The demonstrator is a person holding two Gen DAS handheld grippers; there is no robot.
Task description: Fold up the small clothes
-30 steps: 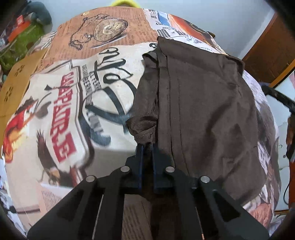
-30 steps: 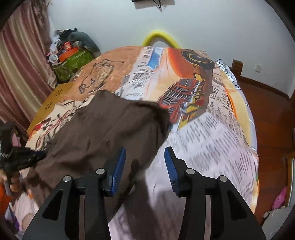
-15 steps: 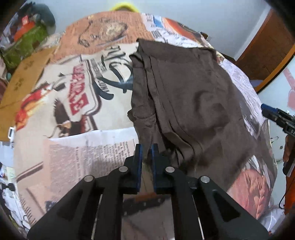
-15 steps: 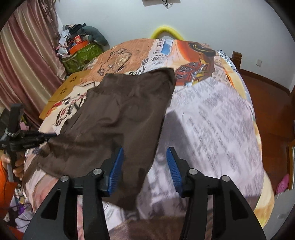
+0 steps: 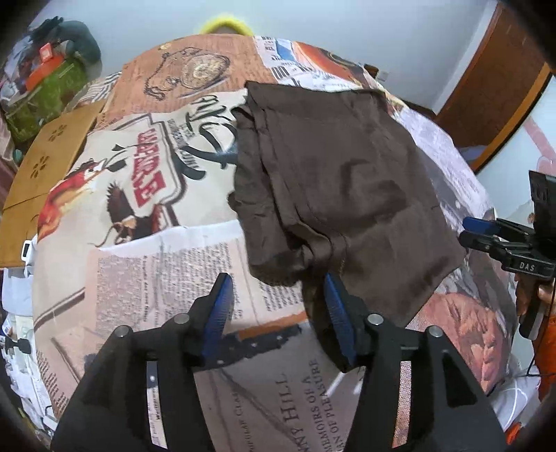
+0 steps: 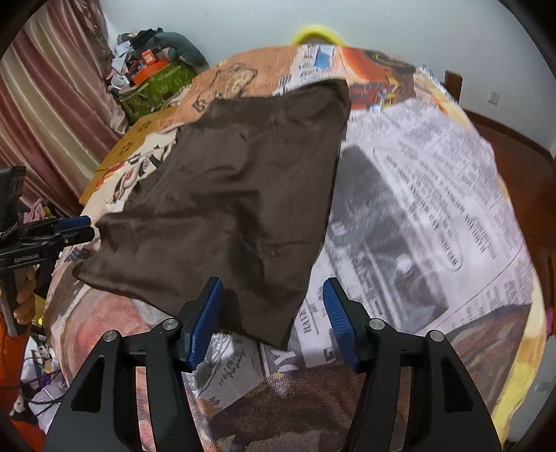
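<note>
A dark brown garment [image 5: 340, 180] is being displayed flat on a newspaper-print bedspread [image 5: 146, 264], its left edge bunched into creases. The left gripper [image 5: 276, 309] and right gripper [image 6: 271, 309] are being held spread apart near its hem, gripping nothing.

Wrist views from opposite sides, close, sharing brown cloth [image 5: 340, 180] [image 6: 236, 194]

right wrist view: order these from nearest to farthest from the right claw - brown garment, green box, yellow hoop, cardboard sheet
From the right claw:
1. Brown garment, its near corner lying just ahead between the open fingers.
2. Cardboard sheet, farther back on the left edge of the printed cover.
3. Green box, beyond the cardboard, upper left.
4. Yellow hoop, at the far end by the wall.
</note>
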